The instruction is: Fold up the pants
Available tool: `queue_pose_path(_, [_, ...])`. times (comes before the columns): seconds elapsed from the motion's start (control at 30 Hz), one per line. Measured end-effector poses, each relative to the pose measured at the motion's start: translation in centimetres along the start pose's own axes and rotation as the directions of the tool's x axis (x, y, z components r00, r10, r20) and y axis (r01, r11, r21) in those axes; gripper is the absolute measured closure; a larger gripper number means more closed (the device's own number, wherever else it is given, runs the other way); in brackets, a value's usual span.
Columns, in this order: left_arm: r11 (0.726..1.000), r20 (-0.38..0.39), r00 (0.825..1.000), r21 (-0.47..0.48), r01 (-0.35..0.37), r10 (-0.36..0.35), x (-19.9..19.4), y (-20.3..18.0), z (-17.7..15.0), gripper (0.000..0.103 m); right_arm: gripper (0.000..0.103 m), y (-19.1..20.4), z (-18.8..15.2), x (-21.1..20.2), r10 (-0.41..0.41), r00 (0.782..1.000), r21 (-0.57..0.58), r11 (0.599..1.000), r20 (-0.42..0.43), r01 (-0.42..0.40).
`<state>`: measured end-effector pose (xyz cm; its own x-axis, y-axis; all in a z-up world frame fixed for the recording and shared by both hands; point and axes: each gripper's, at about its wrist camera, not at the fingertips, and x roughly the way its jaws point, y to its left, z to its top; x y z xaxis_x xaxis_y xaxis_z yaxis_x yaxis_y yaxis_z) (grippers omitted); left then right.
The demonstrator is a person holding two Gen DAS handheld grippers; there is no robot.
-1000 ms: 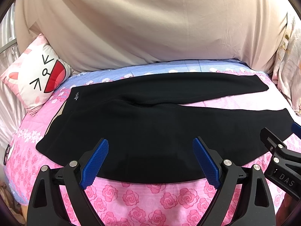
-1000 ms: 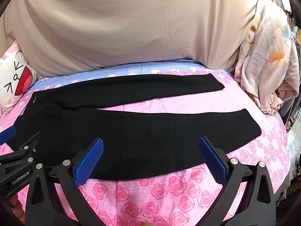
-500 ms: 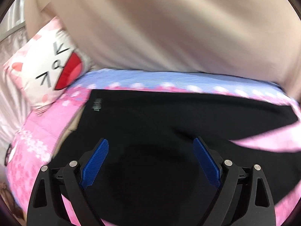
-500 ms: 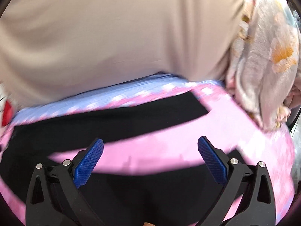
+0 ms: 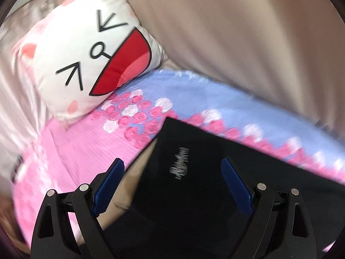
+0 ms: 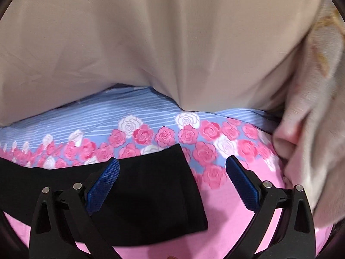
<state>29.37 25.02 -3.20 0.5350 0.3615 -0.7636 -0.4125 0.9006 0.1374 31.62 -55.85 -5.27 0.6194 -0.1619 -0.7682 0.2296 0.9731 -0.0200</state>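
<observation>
Black pants lie flat on a pink rose-print bedsheet point(image 5: 71, 151). In the left wrist view I see the waistband corner point(image 5: 194, 172) with a small silver logo. My left gripper point(image 5: 172, 185) is open and hovers just over this corner, one finger on each side of it. In the right wrist view the far leg's cuff end point(image 6: 155, 190) lies below. My right gripper point(image 6: 172, 183) is open, straddling the cuff's right edge just above it. Neither gripper holds anything.
A white cartoon-face pillow point(image 5: 86, 58) sits at the bed's left head corner. A beige cover point(image 6: 151, 43) rises behind the bed. A floral blanket point(image 6: 319, 129) hangs at the right. A beige patch point(image 5: 129, 185) shows under the waistband's left edge.
Both grippers moved forward and down over the pants: the left to the far waistband corner, the right to the far leg's cuff. Both stayed open.
</observation>
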Motion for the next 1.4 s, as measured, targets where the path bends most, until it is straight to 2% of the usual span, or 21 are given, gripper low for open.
queue_pose_path(0.07, [0.995,-0.021,0.999,0.087,-0.048,0.050,1.7,0.0,0.4,0.014,0.010,0.4,0.2,1.1,-0.006,1.000,-0.034,0.999,-0.024,0.005])
queue_pose_path(0.17, [0.990,-0.048,0.996,0.118,-0.071,0.077,3.5,0.5,0.6,0.014,0.020,0.8,0.5,2.8,-0.001,0.998,-0.060,0.998,-0.065,-0.003])
queue_pose_path(0.37, [1.000,-0.123,0.992,0.017,0.018,-0.016,6.8,2.9,1.5,0.013,0.022,0.3,0.5,4.9,0.034,0.993,-0.027,0.999,-0.114,-0.037])
queue_pose_path(0.43, [1.000,-0.129,0.991,0.013,0.019,-0.017,7.7,3.0,1.7,0.013,0.022,0.1,0.5,5.1,0.056,0.992,-0.004,0.998,-0.112,-0.057])
queue_pose_path(0.5, [1.000,-0.125,0.992,0.030,0.010,-0.006,8.6,2.8,2.2,0.013,0.034,-0.2,0.7,5.3,0.096,0.990,0.005,0.995,-0.105,-0.096])
queue_pose_path(0.53, [0.999,-0.110,0.994,0.034,0.011,-0.007,9.1,2.6,2.6,0.013,0.046,0.0,0.9,5.6,0.114,0.988,0.002,0.993,-0.102,-0.114])
queue_pose_path(0.6, [0.999,-0.093,0.995,0.033,0.039,-0.036,9.8,2.4,3.1,0.013,0.053,0.2,1.2,5.8,0.101,0.990,-0.010,0.995,-0.099,-0.102])
queue_pose_path(0.67, [0.997,-0.122,0.991,0.037,0.065,-0.060,10.9,1.8,3.8,0.013,0.067,0.6,1.2,5.5,0.112,0.989,-0.021,0.993,-0.097,-0.114])
queue_pose_path(0.73, [0.996,-0.147,0.986,0.028,0.080,-0.075,11.9,1.4,4.4,0.016,0.072,1.0,1.2,5.4,0.123,0.988,-0.026,0.992,-0.097,-0.126])
queue_pose_path(0.77, [0.996,-0.147,0.985,0.014,0.092,-0.089,12.1,1.4,4.7,0.026,0.076,1.1,1.3,5.6,0.122,0.988,-0.029,0.992,-0.096,-0.125])
queue_pose_path(0.8, [0.992,-0.148,0.981,-0.006,0.123,-0.123,12.2,1.4,5.0,0.050,0.079,1.4,1.3,5.4,0.120,0.989,-0.035,0.992,-0.092,-0.124])
queue_pose_path(0.83, [0.983,-0.156,0.970,-0.040,0.182,-0.186,12.2,1.5,5.3,0.069,0.085,1.6,1.3,5.2,0.116,0.990,-0.036,0.992,-0.086,-0.119])
queue_pose_path(0.9, [0.986,-0.142,0.976,-0.065,0.154,-0.162,11.6,1.4,5.8,0.081,0.089,1.8,1.8,4.5,0.110,0.993,-0.029,0.993,-0.049,-0.112])
queue_pose_path(0.97, [0.985,-0.113,0.980,-0.077,0.153,-0.161,10.3,1.6,6.2,0.081,0.091,2.6,2.2,2.5,0.113,0.994,-0.020,0.993,-0.007,-0.113])
queue_pose_path(1.1, [0.970,-0.006,0.975,-0.106,0.219,-0.220,5.6,3.2,6.5,0.081,0.091,2.4,3.6,-2.7,0.142,0.983,-0.001,0.990,0.119,-0.143])
queue_pose_path(1.27, [0.941,0.116,0.942,-0.087,0.327,-0.316,-3.1,6.2,5.2,0.081,0.091,1.2,3.9,-10.6,0.194,0.948,-0.010,0.980,0.252,-0.198])
queue_pose_path(1.33, [0.920,0.161,0.915,-0.073,0.384,-0.369,-6.8,7.7,3.9,0.081,0.091,0.6,3.0,-14.0,0.207,0.931,-0.028,0.978,0.301,-0.209])
queue_pose_path(1.37, [0.915,0.177,0.907,-0.069,0.398,-0.382,-7.7,8.3,3.6,0.081,0.091,0.4,2.2,-16.4,0.220,0.915,-0.047,0.975,0.338,-0.217])
queue_pose_path(1.4, [0.905,0.206,0.891,-0.048,0.423,-0.405,-10.0,9.2,2.4,0.081,0.091,0.5,1.7,-18.1,0.231,0.902,-0.057,0.973,0.366,-0.226])
